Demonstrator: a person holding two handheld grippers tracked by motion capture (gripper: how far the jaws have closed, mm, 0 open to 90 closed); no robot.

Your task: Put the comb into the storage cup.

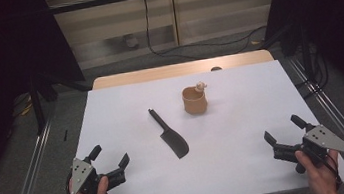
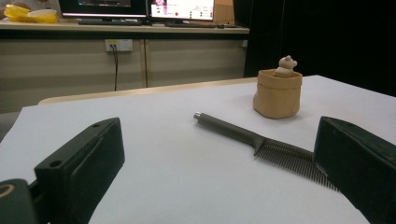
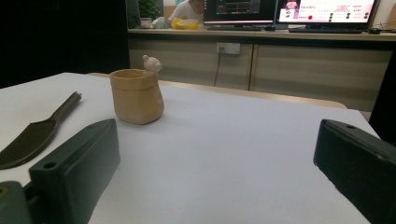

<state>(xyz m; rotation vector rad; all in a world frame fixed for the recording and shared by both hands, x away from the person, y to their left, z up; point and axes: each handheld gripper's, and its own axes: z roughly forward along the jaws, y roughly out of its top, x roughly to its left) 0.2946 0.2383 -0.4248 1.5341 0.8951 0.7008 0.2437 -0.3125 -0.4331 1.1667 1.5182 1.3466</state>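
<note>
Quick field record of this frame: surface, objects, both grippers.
surface: white sheet on a wooden table
comb: dark handled comb lying flat, mid-table, untouched
pot: tan pot with a small bear figure on its rim, upright, beyond and right of the comb
left gripper: open, empty, near edge
right gripper: open, empty, near edge

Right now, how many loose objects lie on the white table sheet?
2: a dark, long-handled comb lying flat near the sheet's centre, and a tan pouch-shaped cup with a small bear figure on its rim standing behind it, to the right.
</note>
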